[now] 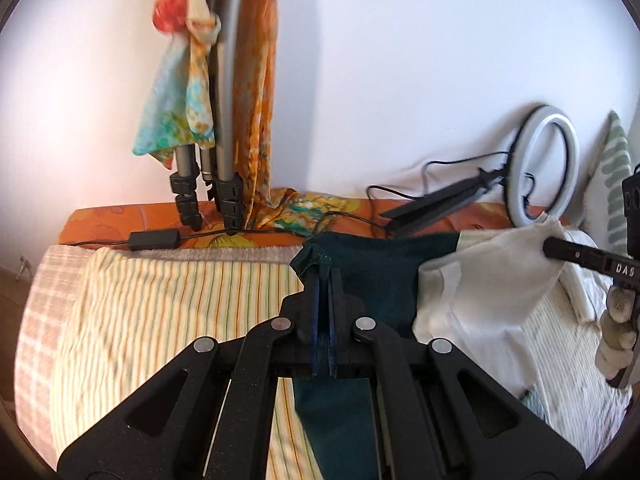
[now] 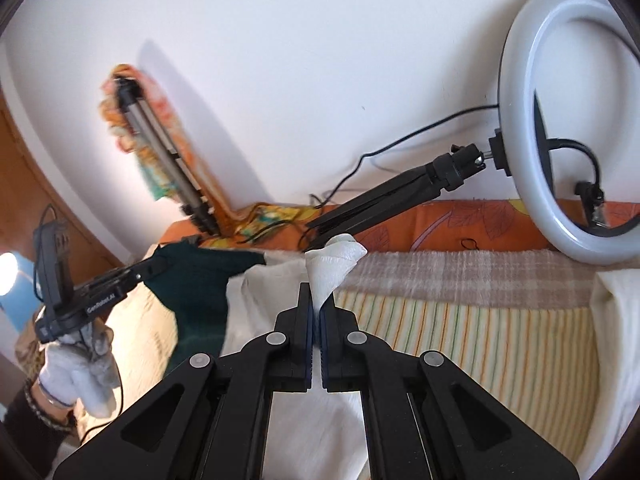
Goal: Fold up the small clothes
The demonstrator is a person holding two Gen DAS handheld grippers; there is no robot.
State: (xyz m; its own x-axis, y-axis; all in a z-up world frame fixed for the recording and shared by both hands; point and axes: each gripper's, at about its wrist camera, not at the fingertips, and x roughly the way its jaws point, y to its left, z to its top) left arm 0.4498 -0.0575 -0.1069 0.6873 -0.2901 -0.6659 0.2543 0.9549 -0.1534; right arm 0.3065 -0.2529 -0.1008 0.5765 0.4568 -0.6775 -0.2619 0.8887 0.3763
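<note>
A small garment, dark green on one part [image 1: 372, 276] and white on the other [image 1: 492, 280], hangs stretched between both grippers above a striped bed cover. My left gripper [image 1: 322, 276] is shut on the green corner. My right gripper [image 2: 318, 300] is shut on a bunched white corner [image 2: 334, 264]. In the left wrist view the right gripper [image 1: 550, 246] pinches the white cloth at the far right. In the right wrist view the left gripper [image 2: 154, 268] holds the green part [image 2: 200, 280] at the left.
A ring light [image 2: 560, 128] on a folded black stand [image 2: 384, 200] leans on the wall behind the bed. A tripod [image 1: 224, 120] draped with floral cloth stands at the back left. An orange cushion edge [image 1: 120, 220] and cables lie along the wall. More white cloth [image 2: 616, 340] lies at right.
</note>
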